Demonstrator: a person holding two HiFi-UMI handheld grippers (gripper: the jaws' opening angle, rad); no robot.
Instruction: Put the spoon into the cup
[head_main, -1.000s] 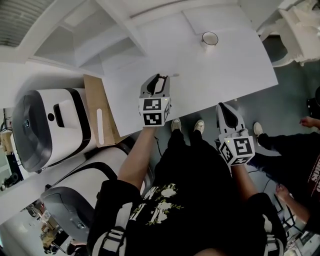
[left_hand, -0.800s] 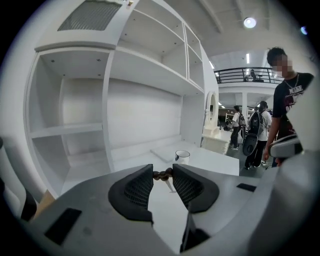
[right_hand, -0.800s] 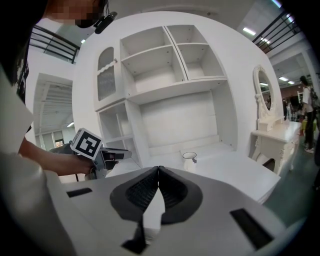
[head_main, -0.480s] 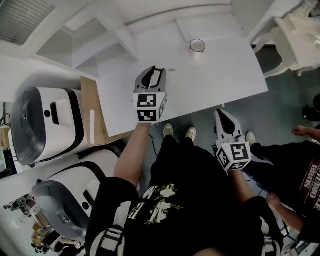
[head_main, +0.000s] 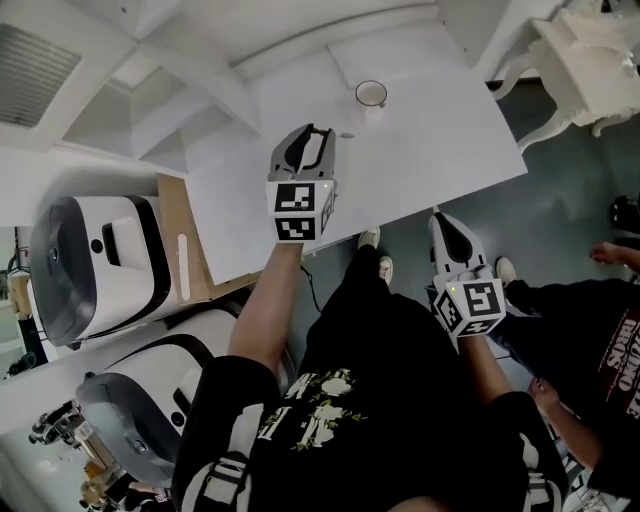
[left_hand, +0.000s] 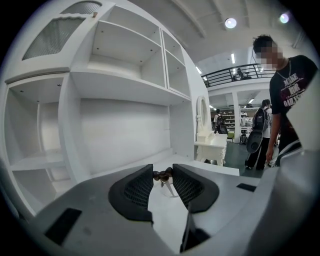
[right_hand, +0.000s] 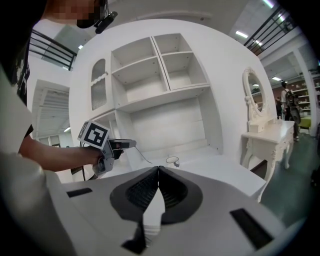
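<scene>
A white cup (head_main: 371, 94) with a dark rim stands near the far edge of the white table (head_main: 440, 150). My left gripper (head_main: 315, 135) hovers over the table, left of the cup and nearer to me, shut on a thin spoon (head_main: 345, 134) that pokes out toward the cup. In the left gripper view the spoon's brown beaded end (left_hand: 163, 175) is pinched between the pads and its stem (left_hand: 169, 189) hangs down. My right gripper (head_main: 438, 218) is shut and empty, at the table's near edge. The right gripper view shows the cup (right_hand: 172, 161), the left gripper (right_hand: 127, 144) and its own shut jaws (right_hand: 158, 170).
White shelving (left_hand: 125, 75) stands behind the table. A white vanity (head_main: 590, 60) stands to the right. Two white appliances (head_main: 90, 250) and a cardboard sheet (head_main: 180, 240) lie to the left. Another person (head_main: 600, 330) stands at the right.
My left gripper has risen with the spoon still held in it. The cup now sits closer to it in the head view. The right gripper has shifted a little.
</scene>
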